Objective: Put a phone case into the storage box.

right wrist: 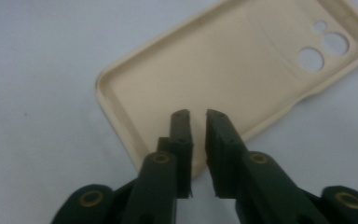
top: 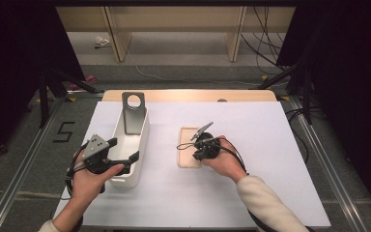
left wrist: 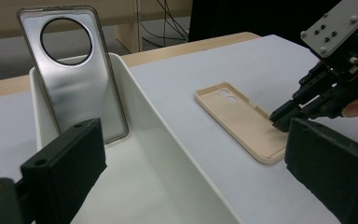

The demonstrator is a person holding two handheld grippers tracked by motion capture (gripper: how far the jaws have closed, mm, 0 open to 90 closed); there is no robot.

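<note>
Leaning upright inside white bin: clear phone case.

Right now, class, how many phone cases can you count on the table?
2. A grey case with a round cutout stands leaning inside the white bin; a beige case lies flat on the table beside the bin. None seems hidden.

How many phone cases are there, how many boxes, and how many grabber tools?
Phone cases: 2, a beige case flat on the table and a clear case leaning upright in the bin
White bins: 1
Grippers: 2, the left gripper and the right gripper
Total: 5
</note>
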